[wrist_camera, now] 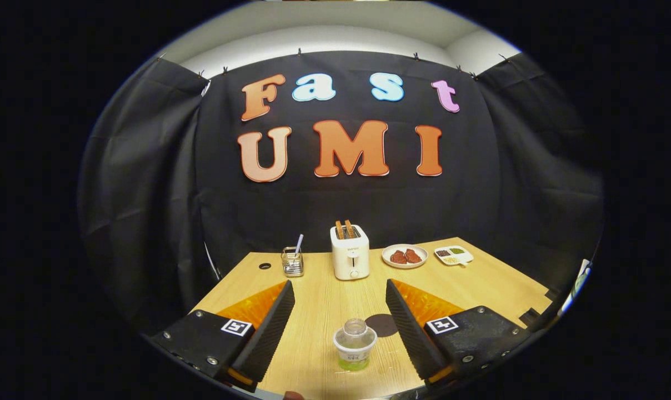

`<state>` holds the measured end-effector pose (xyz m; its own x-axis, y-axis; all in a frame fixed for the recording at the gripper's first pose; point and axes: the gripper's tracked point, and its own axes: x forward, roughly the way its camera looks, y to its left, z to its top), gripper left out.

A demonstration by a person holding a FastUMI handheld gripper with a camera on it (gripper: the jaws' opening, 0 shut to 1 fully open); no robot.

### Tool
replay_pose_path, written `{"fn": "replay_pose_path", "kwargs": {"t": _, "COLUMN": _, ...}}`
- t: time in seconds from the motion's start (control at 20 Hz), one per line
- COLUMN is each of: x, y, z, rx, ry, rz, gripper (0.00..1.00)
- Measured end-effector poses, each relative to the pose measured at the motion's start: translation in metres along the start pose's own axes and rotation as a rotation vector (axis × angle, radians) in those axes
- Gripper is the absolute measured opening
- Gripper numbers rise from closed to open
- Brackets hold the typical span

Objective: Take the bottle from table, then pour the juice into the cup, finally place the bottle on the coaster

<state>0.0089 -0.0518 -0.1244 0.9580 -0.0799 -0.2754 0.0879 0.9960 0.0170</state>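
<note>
- Gripper view: the gripper has its 2 fingers spread wide and holding nothing
- the bottle, a little green juice at its bottom, stands on the wooden surface between the fingers, touching neither; the dark coaster lies just beside it
- the cup I cannot pick out
- step in hand, I judge: taking the bottle; next, ease forward, then close both fingers on it
</note>
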Motion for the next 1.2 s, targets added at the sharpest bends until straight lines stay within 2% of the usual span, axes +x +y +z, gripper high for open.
{"fn": "replay_pose_path", "kwargs": {"t": 0.65, "x": 0.042, "y": -0.007, "z": -0.075, "rx": -0.025, "ry": 0.131, "rz": -0.017, "gripper": 0.98}}
{"fn": "replay_pose_path", "kwargs": {"t": 1.2, "x": 0.055, "y": -0.011, "z": -0.123, "rx": -0.029, "ry": 0.181, "rz": -0.013, "gripper": 0.98}}
